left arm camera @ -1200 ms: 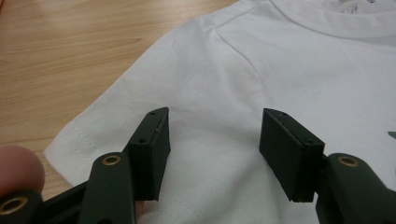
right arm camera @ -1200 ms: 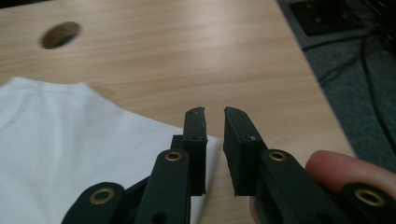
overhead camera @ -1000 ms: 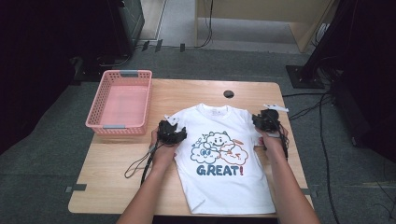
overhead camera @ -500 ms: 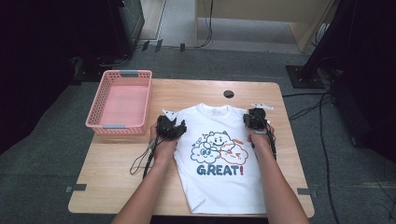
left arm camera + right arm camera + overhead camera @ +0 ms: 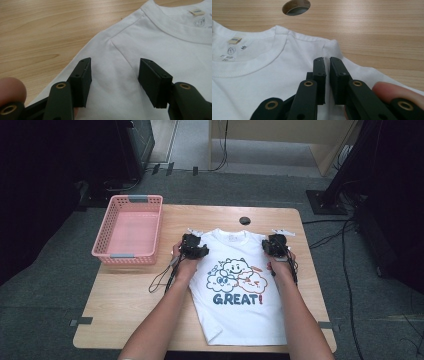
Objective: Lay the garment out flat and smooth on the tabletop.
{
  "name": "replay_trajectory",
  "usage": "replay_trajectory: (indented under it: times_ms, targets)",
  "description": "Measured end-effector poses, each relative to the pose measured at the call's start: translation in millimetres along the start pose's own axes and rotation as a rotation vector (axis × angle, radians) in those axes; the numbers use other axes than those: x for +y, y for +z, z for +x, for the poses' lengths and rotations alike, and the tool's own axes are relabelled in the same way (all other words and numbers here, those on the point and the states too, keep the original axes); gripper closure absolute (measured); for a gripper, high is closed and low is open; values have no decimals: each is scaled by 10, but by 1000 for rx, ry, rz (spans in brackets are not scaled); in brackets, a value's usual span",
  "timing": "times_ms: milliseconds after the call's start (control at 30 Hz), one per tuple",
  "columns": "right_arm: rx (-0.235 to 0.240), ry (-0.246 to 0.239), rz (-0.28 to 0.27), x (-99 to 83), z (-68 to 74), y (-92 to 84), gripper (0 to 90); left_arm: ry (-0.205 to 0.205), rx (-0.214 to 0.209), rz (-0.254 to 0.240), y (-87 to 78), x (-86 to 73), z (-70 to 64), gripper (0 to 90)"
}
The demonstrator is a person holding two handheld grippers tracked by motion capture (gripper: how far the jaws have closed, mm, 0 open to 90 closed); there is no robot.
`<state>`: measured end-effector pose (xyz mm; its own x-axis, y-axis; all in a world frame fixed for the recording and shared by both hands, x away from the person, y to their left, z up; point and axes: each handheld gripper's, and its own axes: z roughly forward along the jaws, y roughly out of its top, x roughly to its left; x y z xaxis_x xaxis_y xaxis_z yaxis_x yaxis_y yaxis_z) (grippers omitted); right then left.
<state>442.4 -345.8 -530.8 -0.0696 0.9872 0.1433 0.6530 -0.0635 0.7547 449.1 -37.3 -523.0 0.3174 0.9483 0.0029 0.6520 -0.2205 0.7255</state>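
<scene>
Shoulders of the white T-shirt (image 5: 245, 290), flat on the table (image 5: 125, 295), are the grasp points: right hand-held gripper (image 5: 327, 62) has just been closing, nearly together on its shoulder; left hand-held gripper (image 5: 113, 75) gapes half-wide and should pinch fabric evenly before lifting.

A pink plastic basket (image 5: 129, 229) with lattice walls and grey handle grips stands on the wooden table (image 5: 125, 295), at its far left corner, its near wall just short of the table's left edge. A round cable hole (image 5: 245, 220) sits in the tabletop near the far edge, about midway along it. Grey carpet (image 5: 55, 285) surrounds the table. Black cables (image 5: 345, 270) run across the floor on the right side.
</scene>
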Motion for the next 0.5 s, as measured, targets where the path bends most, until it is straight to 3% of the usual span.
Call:
replay_trajectory:
  times_ms: [367,500]
  targets:
    - [-30,-5,-10,99,-80,102,762,-14,2,-34,94,44,68,466]
    - [-33,17,-19,119,-120,126,753,-10,2,-54,124,44,76,465]
